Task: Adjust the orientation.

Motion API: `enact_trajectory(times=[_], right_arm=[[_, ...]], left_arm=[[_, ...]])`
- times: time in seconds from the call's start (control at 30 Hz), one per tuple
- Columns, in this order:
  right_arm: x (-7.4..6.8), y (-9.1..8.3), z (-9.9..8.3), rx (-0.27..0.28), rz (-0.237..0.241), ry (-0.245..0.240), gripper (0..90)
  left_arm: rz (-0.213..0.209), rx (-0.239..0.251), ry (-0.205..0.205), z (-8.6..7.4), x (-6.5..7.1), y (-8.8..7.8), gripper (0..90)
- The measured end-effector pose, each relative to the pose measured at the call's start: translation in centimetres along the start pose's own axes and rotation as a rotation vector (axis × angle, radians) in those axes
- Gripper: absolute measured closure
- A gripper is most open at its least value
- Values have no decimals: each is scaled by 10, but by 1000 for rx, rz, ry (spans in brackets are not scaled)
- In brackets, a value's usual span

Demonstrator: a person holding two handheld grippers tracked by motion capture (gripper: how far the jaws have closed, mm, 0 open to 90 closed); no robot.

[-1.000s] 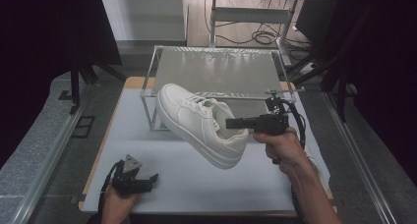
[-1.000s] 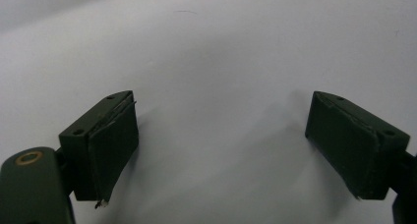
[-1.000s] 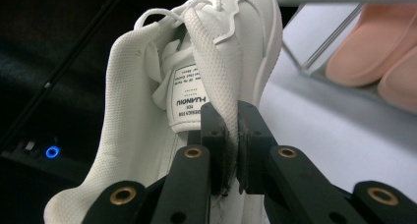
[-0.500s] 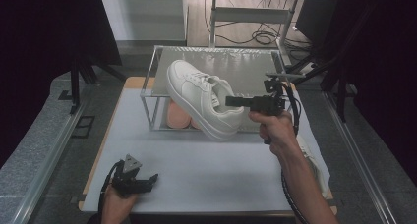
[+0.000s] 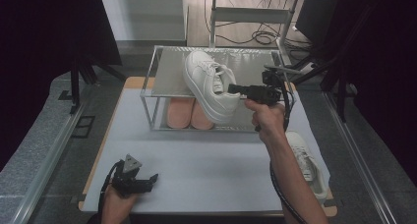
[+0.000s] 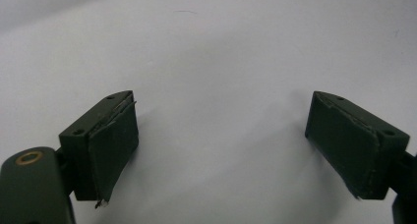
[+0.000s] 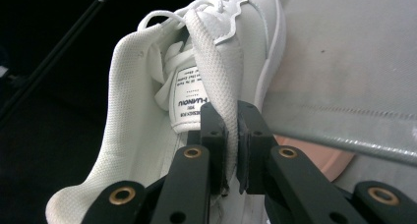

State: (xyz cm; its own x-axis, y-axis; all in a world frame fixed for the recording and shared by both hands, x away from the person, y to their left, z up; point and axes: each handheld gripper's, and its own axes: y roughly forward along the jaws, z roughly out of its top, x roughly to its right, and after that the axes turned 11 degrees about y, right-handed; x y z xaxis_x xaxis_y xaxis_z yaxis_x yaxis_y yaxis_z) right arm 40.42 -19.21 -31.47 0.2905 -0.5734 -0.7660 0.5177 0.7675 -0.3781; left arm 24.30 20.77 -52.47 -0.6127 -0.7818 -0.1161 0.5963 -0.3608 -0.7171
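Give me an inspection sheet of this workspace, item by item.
Surface: pale grey table, bare in the middle.
Job's things: white sneaker held over the top shelf of the metal rack; second white sneaker lies at the table's right edge.
Clutter: pink soles on the rack's lower level.
Grippers: right hand-held gripper shut on the white sneaker's collar; left hand-held gripper open, with nothing between its jaws, low over the table near the front left.
Cables: a black cable trails along the right forearm; loose cables on the floor behind.
Surroundings: dark curtains at both sides, black stands.
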Motion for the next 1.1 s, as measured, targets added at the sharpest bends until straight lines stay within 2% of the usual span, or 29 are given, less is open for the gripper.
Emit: enact_trajectory(times=[0.13,0.27,0.33,0.43,0.5,0.63,0.83,1.1], right_arm=[[-1,7,1,19,-22,13,829],[-5,10,3,27,-51,-3,815],[-10,12,4,39,-70,-31,794],[-18,17,4,40,-75,-73,759],[-23,19,4,58,-110,-106,748],[-23,20,6,52,-105,-126,688],[-22,9,9,66,-91,-153,577],[-16,-17,9,82,-112,-219,555]], left_arm=[[1,1,0,0,0,0,128],[0,-1,1,0,0,0,129],[1,0,2,0,0,0,129],[0,0,3,0,0,0,129],[2,1,4,0,0,0,130],[2,1,4,0,0,0,130],[1,0,4,0,0,0,130],[2,1,4,0,1,0,130]])
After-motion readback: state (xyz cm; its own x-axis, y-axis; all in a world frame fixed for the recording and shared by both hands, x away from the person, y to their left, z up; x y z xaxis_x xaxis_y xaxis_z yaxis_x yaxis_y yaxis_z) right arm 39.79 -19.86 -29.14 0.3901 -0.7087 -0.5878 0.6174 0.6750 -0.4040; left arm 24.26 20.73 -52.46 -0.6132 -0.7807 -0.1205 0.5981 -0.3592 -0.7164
